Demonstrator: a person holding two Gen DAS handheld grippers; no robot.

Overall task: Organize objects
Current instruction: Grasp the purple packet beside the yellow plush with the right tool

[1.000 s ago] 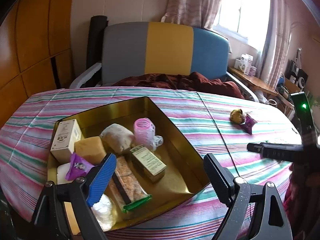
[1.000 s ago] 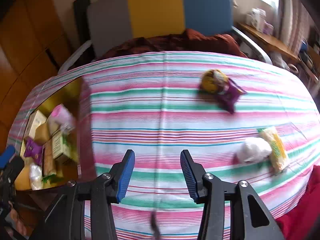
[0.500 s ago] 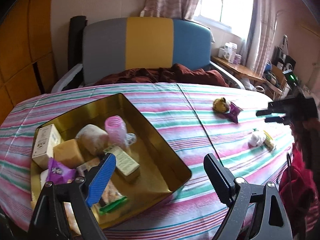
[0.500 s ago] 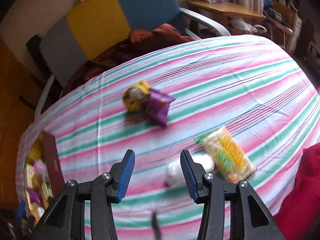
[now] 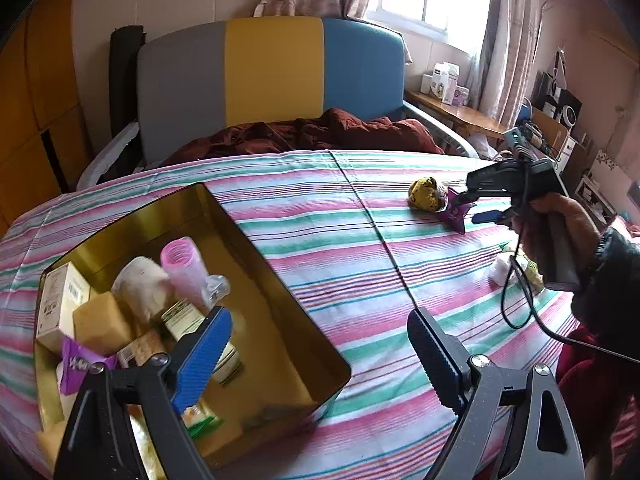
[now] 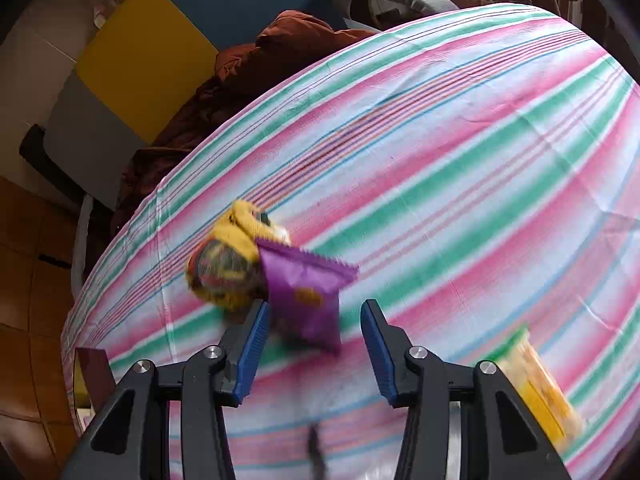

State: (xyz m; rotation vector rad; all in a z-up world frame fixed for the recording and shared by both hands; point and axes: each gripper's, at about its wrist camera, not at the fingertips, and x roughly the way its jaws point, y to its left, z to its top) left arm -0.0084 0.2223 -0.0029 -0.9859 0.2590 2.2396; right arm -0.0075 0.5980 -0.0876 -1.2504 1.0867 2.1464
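Observation:
A gold tin box sits on the striped tablecloth at the left, holding several items: a pink hair roller, small cartons and snack packets. My left gripper is open and empty above the box's near right corner. My right gripper is open, its fingers either side of the near end of a purple snack packet that lies against a yellow-brown knitted ball. Both show in the left wrist view, the packet and the ball, with the right gripper over them.
A yellow-green snack packet and a white wad lie near the table's right edge. A grey, yellow and blue headboard and dark red bedding stand behind the table. The striped tablecloth spans between box and packets.
My right gripper has moved up the table from the white wad to the purple packet, which now lies between its fingers. My left gripper has drifted slightly; the box looks closer.

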